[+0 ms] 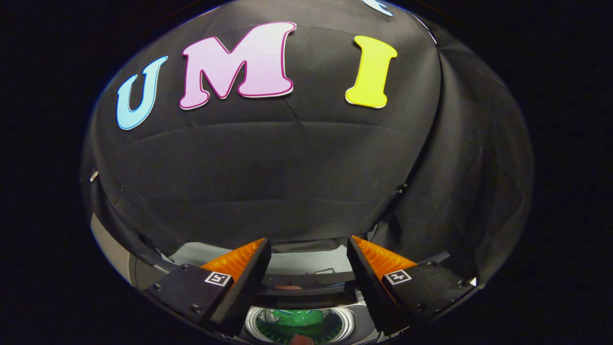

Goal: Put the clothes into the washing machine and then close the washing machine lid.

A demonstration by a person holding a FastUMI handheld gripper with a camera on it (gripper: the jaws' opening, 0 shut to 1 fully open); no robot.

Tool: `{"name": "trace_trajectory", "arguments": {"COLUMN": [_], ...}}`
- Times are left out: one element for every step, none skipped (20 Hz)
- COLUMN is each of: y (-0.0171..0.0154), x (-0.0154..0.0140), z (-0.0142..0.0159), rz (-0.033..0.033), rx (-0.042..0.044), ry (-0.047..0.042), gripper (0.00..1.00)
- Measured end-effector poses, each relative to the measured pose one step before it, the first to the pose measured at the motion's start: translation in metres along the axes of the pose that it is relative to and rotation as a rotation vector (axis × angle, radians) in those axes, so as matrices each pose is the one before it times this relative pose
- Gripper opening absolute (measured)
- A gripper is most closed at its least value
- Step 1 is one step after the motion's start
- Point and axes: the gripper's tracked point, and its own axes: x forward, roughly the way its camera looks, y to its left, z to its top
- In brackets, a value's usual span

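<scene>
The gripper (309,268) has its fingers spread wide apart with nothing between them. The washing machine (299,323) sits low, beneath and between the fingers, its round drum opening facing up with something green, likely clothes, inside. A dark raised panel, probably the open lid (306,282), stands just beyond the drum, so closing it likely means reaching forward and over

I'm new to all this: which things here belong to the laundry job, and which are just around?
Part of the job:
- washing machine, below the fingers
- its drum, something green inside
- gripper, fingers apart, holding nothing

Just around:
- black cloth wall beyond the fingers
</scene>
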Motion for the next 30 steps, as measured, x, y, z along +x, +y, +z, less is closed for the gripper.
{"name": "trace_trajectory", "arguments": {"y": [0.00109,-0.0001,-0.00122,-0.0015,0.00235,0.00034,-0.0009,-0.00033,-0.00029,-0.00379,-0.00169,-0.00079,0.00101,0.00062,-0.00009,-0.00028,-0.00111,-0.00039,-0.00026,-0.00002,-0.00156,0.0003,-0.00085,-0.00117,-0.00181,0.00224,0.0005,-0.00954,-0.00413,-0.001], "x": [0.00191,-0.00179,-0.00052,-0.00054,0.00088,-0.00181,-0.00433,-0.00497,-0.00725,-0.01378,-0.00984,-0.00798,-0.001,-0.00313,-0.0024,-0.00366,-0.0062,-0.00486,-0.00442,-0.00393,-0.00249,-0.00333,-0.00304,-0.00029,0.00003,-0.00101,-0.00321,-0.00306,0.00489,0.00172], "z": [-0.00286,0.00194,0.00003,0.00046,0.00091,-0.00005,-0.00228,-0.00123,-0.00317,-0.00554,-0.00404,-0.00369,-0.00177,-0.00311,-0.00323,-0.00359,-0.00355,-0.00342,-0.00628,-0.00714,-0.00948,-0.00841,-0.00393,-0.00195,-0.00901,-0.00844,-0.00475,-0.00295,-0.01451,-0.01358], "rz": [-0.00625,-0.00367,-0.00117,0.0001,0.00461,0.00521,0.00432,0.00129,0.00195,0.00125,-0.00031,-0.00066,-0.00227,-0.00238,-0.00089,0.00039,0.00174,0.00449,0.00751,0.00375,0.00397,0.00182,0.00054,-0.00251,-0.00671,0.01779,0.00154,-0.02995,-0.00985,0.00411], "rx": [0.01635,-0.00476,-0.01828,0.00626,0.01354,-0.00081,-0.0046,0.00231,-0.00204,-0.00048,0.00272,-0.00221,0.00169,-0.00113,-0.00491,-0.0005,-0.0004,-0.00104,0.0033,-0.00088,-0.00281,-0.00501,0.00294,0.00697,-0.00291,0.00888,0.01817,-0.00397,-0.00746,-0.00266], "ry": [-0.00615,-0.01392,-0.00734,-0.00585,-0.01473,-0.00934,-0.00728,-0.0081,-0.01089,-0.00996,-0.00907,-0.00619,-0.0017,0.00336,0.0021,0.00078,0.00002,0.0014,0.01341,0.01516,0.01937,0.01569,-0.00281,-0.01132,0.01405,0.01671,0.00841,0.00307,0.03612,0.0334], "gripper": [0.99,0.98,0.98,0.98,0.98,0.98,0.99,0.99,0.99,0.99,0.99,0.99,0.99,0.99,0.99,0.99,0.99,0.99,0.99,0.99,0.99,0.99,0.99,0.99,0.99,0.99,0.99,1.0,0.99,0.99]}}
